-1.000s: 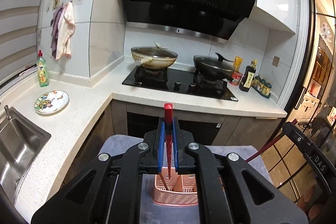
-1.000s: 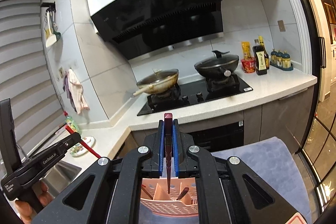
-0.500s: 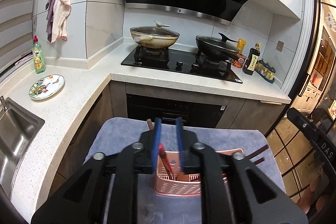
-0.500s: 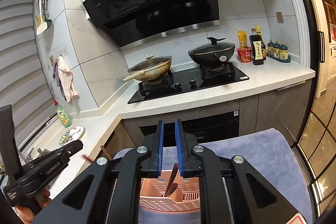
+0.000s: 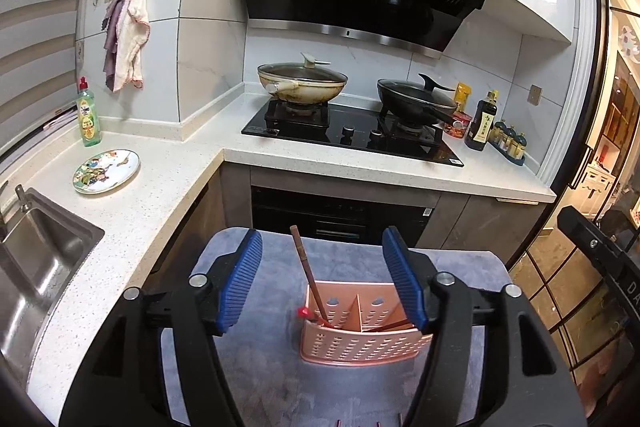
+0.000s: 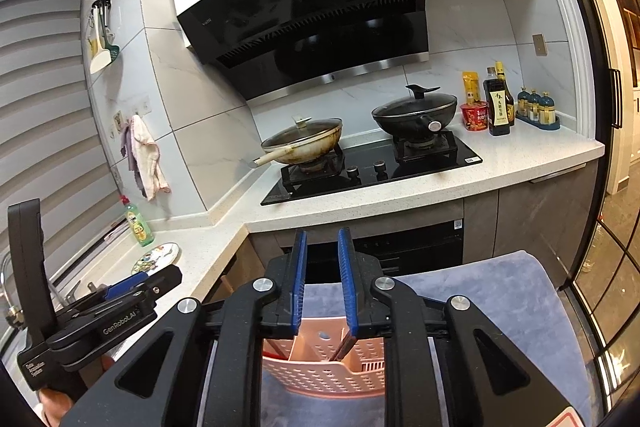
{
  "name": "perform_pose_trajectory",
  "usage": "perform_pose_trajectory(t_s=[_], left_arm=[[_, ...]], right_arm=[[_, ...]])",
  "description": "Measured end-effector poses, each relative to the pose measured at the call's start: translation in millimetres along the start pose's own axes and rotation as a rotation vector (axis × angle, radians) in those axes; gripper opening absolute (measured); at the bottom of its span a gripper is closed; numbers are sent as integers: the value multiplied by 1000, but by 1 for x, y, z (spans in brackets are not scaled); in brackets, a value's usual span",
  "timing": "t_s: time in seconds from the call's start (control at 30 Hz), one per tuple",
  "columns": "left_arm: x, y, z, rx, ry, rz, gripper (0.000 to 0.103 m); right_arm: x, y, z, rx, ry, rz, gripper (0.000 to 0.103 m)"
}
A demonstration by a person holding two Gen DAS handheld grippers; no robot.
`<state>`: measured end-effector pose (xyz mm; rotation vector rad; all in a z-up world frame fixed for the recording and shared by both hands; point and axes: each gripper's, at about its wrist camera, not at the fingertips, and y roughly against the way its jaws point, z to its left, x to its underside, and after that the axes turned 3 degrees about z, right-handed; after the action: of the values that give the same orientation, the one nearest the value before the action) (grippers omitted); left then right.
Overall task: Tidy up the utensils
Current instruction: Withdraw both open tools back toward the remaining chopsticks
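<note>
- low in the centre of the left wrist view, the left gripper [image 5: 322, 279] has its blue-padded jaws far apart and opening, with nothing pressed between them; the pink perforated plastic utensil caddy [image 5: 362, 341] stands beyond and below them on the grey-blue cloth mat [image 5: 256, 359].
- a long brown chopstick [image 5: 307, 269] leans upright in the caddy's left compartment; beside its foot shows the red tip of another red-ended chopstick [image 5: 305, 313], the rest hidden by the caddy wall.
- in the right compartment a dark red stick [image 5: 390, 326] lies slanted, its far end covered by the right blue pad.
- at the bottom edge of that view, small reddish ends are cut off by the frame; what they are cannot be made out.
- low in the centre of the right wrist view, the right gripper [image 6: 322, 283] has its jaws a narrow gap apart and opening, nothing between the pads.
- a dark chopstick [image 6: 343, 347] slants in the caddy's middle section, its top hidden behind the right pad; the gripper frame covers both ends of the caddy.
- at the lower left of that view the other gripper's black body is seen side-on, with a bit of a hand [image 6: 54, 405] below, mostly cut off.
</note>
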<state>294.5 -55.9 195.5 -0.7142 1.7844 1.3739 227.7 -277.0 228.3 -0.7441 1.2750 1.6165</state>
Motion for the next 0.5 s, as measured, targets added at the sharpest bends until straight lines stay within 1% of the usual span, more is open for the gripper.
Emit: perform_pose_trajectory(t_s=[0.03,0.07,0.2,0.27,0.3,0.37,0.5], left_arm=[[1,3,-1,-3,-4,2,60],[3,7,-1,-10,-8,9,60],[15,23,-1,-19,-21,40,61],[24,32,0,-27,-30,50,66],[30,37,1,-25,-31,53,67],[41,45,3,-11,-38,69,73],[71,64,5,-6,-67,100,74]], right_arm=[[1,6,0,-1,1,-3,28],[2,13,1,-4,1,-6,29],[11,39,1,-10,9,3,30],[18,53,-2,-14,2,11,34],[23,60,-3,-12,1,17,34],[33,71,-5,-9,6,27,35],[61,97,-10,20,19,62,39]])
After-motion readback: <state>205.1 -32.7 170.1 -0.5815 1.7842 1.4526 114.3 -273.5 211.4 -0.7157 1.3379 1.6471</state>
